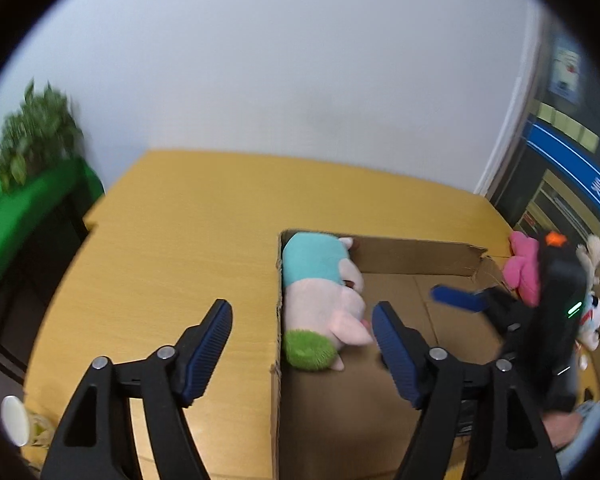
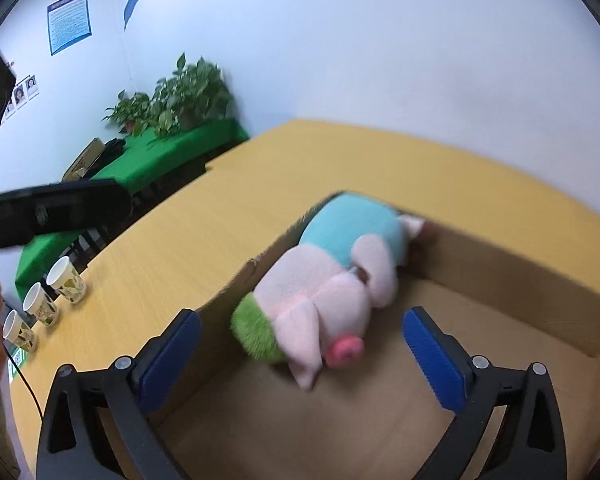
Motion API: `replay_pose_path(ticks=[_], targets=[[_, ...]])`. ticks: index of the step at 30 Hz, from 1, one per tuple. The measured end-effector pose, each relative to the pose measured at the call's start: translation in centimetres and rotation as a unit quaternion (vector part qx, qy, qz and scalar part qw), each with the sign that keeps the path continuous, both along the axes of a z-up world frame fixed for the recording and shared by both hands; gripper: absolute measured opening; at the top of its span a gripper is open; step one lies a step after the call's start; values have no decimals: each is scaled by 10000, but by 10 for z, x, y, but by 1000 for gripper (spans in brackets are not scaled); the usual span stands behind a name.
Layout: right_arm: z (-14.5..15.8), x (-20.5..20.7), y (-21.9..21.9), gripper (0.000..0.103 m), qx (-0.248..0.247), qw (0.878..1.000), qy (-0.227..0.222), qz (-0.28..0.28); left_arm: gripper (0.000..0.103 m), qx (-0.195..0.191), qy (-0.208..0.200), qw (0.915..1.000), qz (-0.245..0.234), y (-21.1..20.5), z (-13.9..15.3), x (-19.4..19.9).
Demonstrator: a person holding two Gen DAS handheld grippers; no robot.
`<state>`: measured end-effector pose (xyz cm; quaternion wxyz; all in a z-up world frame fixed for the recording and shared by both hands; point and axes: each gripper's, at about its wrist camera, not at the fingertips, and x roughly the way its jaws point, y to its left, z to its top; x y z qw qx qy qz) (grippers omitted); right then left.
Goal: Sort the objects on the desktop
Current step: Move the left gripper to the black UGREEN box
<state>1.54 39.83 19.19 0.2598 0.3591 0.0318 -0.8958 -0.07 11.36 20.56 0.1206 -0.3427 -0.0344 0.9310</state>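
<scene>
Plush pig (image 2: 324, 292), soft pink with teal shirt and fuzzy green tuft, lies in the cardboard box's (image 2: 512, 256) left corner, against its wall. My right tongs (image 2: 300, 356) gape wide, empty; left tongs (image 1: 300, 352) open, empty, straddling the box wall. Risk: left jaw snagging the thin wall, dragging the box.

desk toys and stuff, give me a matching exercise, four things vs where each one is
Things:
1. plush pig
2. pink toy
3. paper cups
4. potted plants

Places:
A. on the green-covered table by the wall
B. on the desk just outside the box's far right corner
C. inside the cardboard box, against its left wall
D. in a row near the desk's left edge

Pairs: 1-C, 2-B, 3-D, 4-A
</scene>
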Motion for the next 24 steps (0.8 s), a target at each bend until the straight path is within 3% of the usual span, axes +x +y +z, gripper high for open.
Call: replay_pose_path(ticks=[3,6,9,11,15,17,20,24], targets=[[43,39,6,103,-111,9995,280,-86,79,10,355,9992,-160,7,15,40],[75,95,17,103,-222,9976,604,-250,79,279,348,9981,-435,19,19,69],[84,159,43,103,-342,9960,751,-353,79,460,179,9959,-764,34,6,106],[79,205,75,103,-301,9970,599,-397,79,453,-11,9953,-855,42,-12,128],[23,251,72,103,-9,9998,-14,-199,79,395,-527,9920,-1080,66,-56,158],[-9,264,61,103,155,9992,-371,62,79,546,-861,9871,-1232,75,-81,166],[-45,265,46,103,0,9969,-747,245,79,1018,-1375,9727,-1570,87,-119,168],[-80,238,29,103,52,9948,-1005,152,78,963,-1838,9679,-1422,91,-156,163]])
